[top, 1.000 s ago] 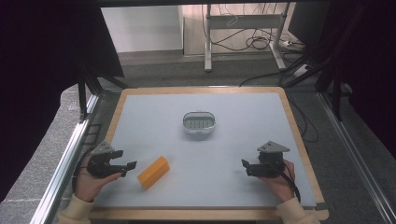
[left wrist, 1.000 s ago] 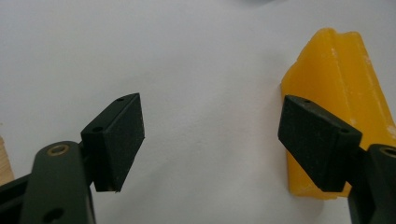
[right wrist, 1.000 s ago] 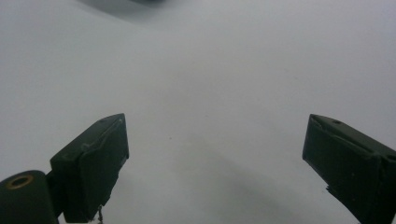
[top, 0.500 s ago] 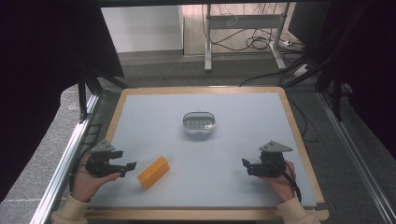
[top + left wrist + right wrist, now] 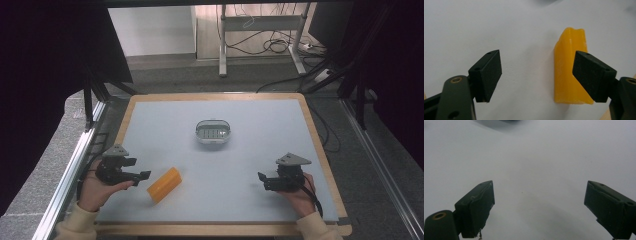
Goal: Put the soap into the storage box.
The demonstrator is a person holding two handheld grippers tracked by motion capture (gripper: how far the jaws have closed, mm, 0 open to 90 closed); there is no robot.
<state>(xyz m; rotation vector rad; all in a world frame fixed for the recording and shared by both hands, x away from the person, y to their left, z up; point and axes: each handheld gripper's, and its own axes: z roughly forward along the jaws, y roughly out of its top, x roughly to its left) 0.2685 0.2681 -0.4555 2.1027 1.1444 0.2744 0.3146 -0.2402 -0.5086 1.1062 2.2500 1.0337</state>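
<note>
A waxy orange block (image 5: 164, 184), wedge-like with a notched end, lies near the worktop's (image 5: 260, 135) front-left corner, just beside the left gripper (image 5: 142, 175), jaws spread. The right gripper (image 5: 261, 179), also spread, holds nothing. A small grey oval container (image 5: 213, 131) sits mid-worktop; its contents are unclear.

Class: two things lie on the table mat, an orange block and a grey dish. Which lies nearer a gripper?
The orange block, just beside the open left gripper. The grey dish sits farther up the mat, away from both grippers.
</note>
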